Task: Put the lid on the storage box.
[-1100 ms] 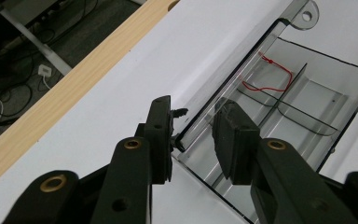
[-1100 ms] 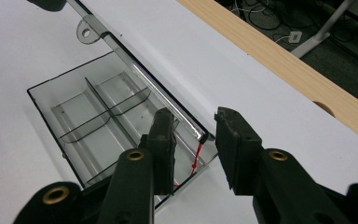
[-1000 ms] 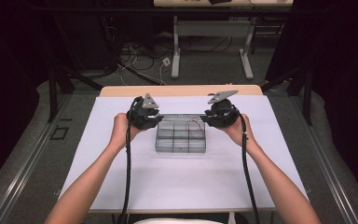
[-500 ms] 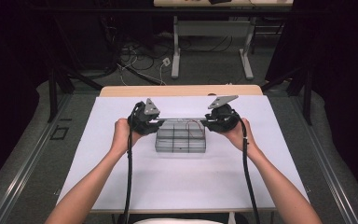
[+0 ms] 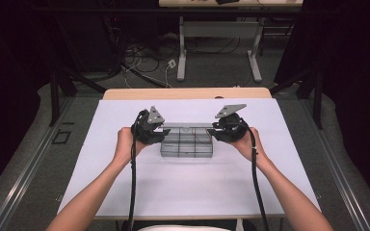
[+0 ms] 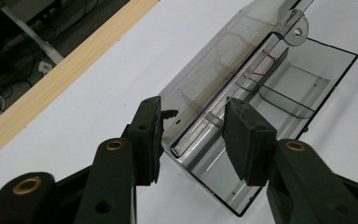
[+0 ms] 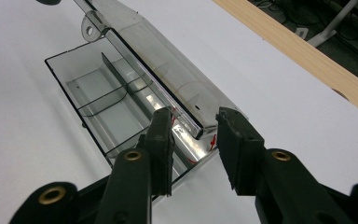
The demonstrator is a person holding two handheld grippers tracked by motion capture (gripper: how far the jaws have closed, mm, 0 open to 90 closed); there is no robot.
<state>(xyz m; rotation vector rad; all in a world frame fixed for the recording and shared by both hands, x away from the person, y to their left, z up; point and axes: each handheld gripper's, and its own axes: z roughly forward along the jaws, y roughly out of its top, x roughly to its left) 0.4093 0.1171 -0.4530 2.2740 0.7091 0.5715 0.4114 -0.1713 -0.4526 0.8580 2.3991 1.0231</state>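
A clear plastic compartment box (image 5: 187, 148) sits mid-table with its hinged lid (image 5: 188, 127) tilted up along the far side. My left gripper (image 5: 162, 134) is at the box's left end and my right gripper (image 5: 213, 133) at its right end. In the left gripper view the lid (image 6: 214, 70) rises beside the box's divided tray (image 6: 303, 84), and my left gripper (image 6: 193, 135) is open with the lid's corner between the jaws. In the right gripper view my right gripper (image 7: 196, 140) is open astride the lid's (image 7: 168, 56) other corner, beside the tray (image 7: 88, 88).
The white tabletop (image 5: 188, 192) has free room in front of the box and to both sides. A wooden strip (image 5: 188, 93) marks the far edge. Beyond it are floor cables (image 5: 139, 57) and desk legs (image 5: 183, 53).
Both hands have come slightly inward to the ends of the box. The box itself has stayed in place.
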